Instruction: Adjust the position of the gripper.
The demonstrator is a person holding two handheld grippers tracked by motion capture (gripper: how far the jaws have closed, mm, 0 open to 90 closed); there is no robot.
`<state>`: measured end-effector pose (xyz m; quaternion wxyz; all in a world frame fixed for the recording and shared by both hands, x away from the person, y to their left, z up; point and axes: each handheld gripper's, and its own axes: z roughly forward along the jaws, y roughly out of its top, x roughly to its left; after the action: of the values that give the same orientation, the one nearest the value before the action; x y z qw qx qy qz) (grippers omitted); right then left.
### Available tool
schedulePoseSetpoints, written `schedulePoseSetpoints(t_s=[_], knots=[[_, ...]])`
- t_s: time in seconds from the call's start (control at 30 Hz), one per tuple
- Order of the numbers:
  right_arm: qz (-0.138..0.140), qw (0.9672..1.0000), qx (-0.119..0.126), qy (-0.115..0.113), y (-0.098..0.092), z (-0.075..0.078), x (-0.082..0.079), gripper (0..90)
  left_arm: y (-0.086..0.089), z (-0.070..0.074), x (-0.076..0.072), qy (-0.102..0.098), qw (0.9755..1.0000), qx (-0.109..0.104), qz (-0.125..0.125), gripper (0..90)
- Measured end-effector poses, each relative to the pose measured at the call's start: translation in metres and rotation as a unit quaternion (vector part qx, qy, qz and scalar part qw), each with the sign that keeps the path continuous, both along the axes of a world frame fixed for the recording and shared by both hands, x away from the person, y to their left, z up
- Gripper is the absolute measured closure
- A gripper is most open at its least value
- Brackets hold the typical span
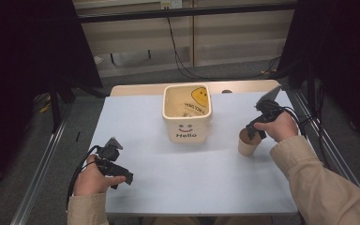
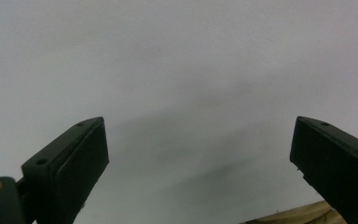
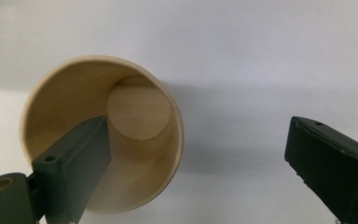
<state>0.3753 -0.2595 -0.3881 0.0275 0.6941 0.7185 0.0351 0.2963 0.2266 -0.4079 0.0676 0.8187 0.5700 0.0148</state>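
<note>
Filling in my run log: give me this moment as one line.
left gripper: open, over bare table | right gripper: open, one jaw inside paper cup rim | bin: mid-table

In the high view the right hand (image 1: 278,127) and its tongs (image 1: 252,132) cover part of the cup (image 1: 246,145) rim. The small print inside the tub (image 1: 187,114) is too small to read. In the right gripper view the bottom edge cuts off the cup's near rim, and one jaw hides part of its inside.
</note>
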Motion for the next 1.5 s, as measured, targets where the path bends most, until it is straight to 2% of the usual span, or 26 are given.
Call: schedulePoseSetpoints(t_s=[0.03, 0.2, 0.27, 0.33, 0.43, 0.47, 0.63, 0.67, 0.7, 0.77, 0.8, 0.87, 0.9, 0.93, 0.97, 1.07, 1.2, 1.27, 1.3, 1.4, 1.43, 1.5], knots=[[-0.004, 1.0000, 0.005, 0.000, 0.001, 0.001, 0.000, 7.0, 0.000, 0.000, 0.000, 0.000, 1.0000, 0.000, 0.001, 4.1], [0.000, 1.0000, 0.002, -0.004, -0.001, 0.005, 0.000, 7.1, 0.001, 0.000, -0.001, -0.003, 1.0000, -0.005, 0.005, 4.3], [0.001, 1.0000, 0.000, -0.003, -0.002, 0.009, 0.000, 7.4, 0.001, 0.001, 0.000, -0.001, 1.0000, -0.003, 0.001, 4.5], [-0.010, 0.9999, 0.012, -0.005, -0.002, 0.017, -0.001, 7.4, 0.001, 0.000, 0.000, 0.000, 1.0000, -0.006, 0.003, 4.5], [-0.006, 1.0000, 0.008, 0.000, -0.003, 0.023, -0.001, 7.5, 0.000, 0.000, 0.000, 0.001, 1.0000, -0.007, 0.004, 4.5], [-0.010, 0.9999, 0.004, -0.001, -0.003, 0.031, -0.001, 7.1, -0.001, -0.001, 0.000, -0.003, 1.0000, -0.005, 0.005, 4.5], [-0.004, 1.0000, 0.008, -0.002, -0.004, 0.045, -0.001, 7.3, -0.001, 0.000, 0.000, -0.004, 1.0000, -0.007, 0.001, 4.5], [-0.014, 0.9998, 0.016, -0.006, -0.002, 0.051, 0.000, 7.5, -0.001, 0.001, 0.000, -0.003, 1.0000, -0.005, -0.002, 4.5], [-0.003, 0.9999, 0.010, -0.011, -0.003, 0.053, 0.000, 7.7, -0.001, 0.001, 0.001, -0.001, 1.0000, -0.005, -0.003, 4.5], [-0.007, 0.9997, 0.017, -0.014, -0.002, 0.067, 0.001, 7.5, -0.001, 0.001, 0.000, -0.003, 1.0000, -0.008, -0.001, 4.7], [-0.007, 0.9997, 0.017, -0.014, -0.002, 0.067, 0.001, 7.5, -0.001, 0.001, 0.000, -0.003, 1.0000, -0.008, -0.001, 4.7], [-0.006, 0.9998, 0.011, -0.012, -0.001, 0.077, 0.002, 7.5, -0.001, 0.001, 0.000, -0.005, 1.0000, -0.008, -0.001, 4.7], [-0.006, 0.9997, 0.016, -0.020, -0.002, 0.083, 0.003, 7.3, -0.001, 0.001, 0.000, -0.005, 1.0000, -0.008, -0.001, 4.7], [-0.006, 0.9997, 0.016, -0.020, -0.002, 0.083, 0.003, 7.3, 0.000, 0.002, 0.001, -0.003, 1.0000, -0.007, -0.006, 4.7], [-0.008, 0.9998, 0.011, -0.015, -0.002, 0.091, 0.003, 7.2, 0.000, 0.001, 0.000, -0.005, 0.9999, -0.007, -0.005, 4.7], [-0.009, 0.9996, 0.017, -0.022, -0.003, 0.097, 0.004, 7.2, 0.000, 0.002, 0.001, -0.005, 0.9999, -0.009, -0.007, 4.7], [-0.002, 0.9998, 0.010, -0.015, -0.004, 0.104, 0.006, 6.8, 0.000, 0.001, 0.001, -0.003, 0.9999, -0.009, -0.004, 4.7], [-0.004, 0.9996, 0.016, -0.022, -0.002, 0.105, 0.006, 6.7, 0.000, 0.001, 0.001, -0.001, 0.9999, -0.010, -0.002, 4.7], [-0.006, 0.9998, 0.010, -0.018, -0.001, 0.105, 0.007, 6.7, 0.000, 0.001, 0.001, -0.004, 0.9999, -0.013, 0.001, 4.7], [-0.006, 0.9998, 0.013, -0.013, 0.002, 0.105, 0.007, 6.6, 0.001, 0.002, 0.001, -0.001, 0.9999, -0.011, -0.006, 4.7], [0.003, 0.9998, 0.011, -0.019, 0.003, 0.104, 0.007, 6.7, 0.000, 0.001, 0.001, -0.003, 0.9999, -0.010, -0.003, 4.7], [0.005, 0.9999, 0.009, -0.012, 0.007, 0.105, 0.009, 6.9, -0.001, 0.000, 0.000, -0.010, 0.9999, -0.009, -0.001, 4.7]])
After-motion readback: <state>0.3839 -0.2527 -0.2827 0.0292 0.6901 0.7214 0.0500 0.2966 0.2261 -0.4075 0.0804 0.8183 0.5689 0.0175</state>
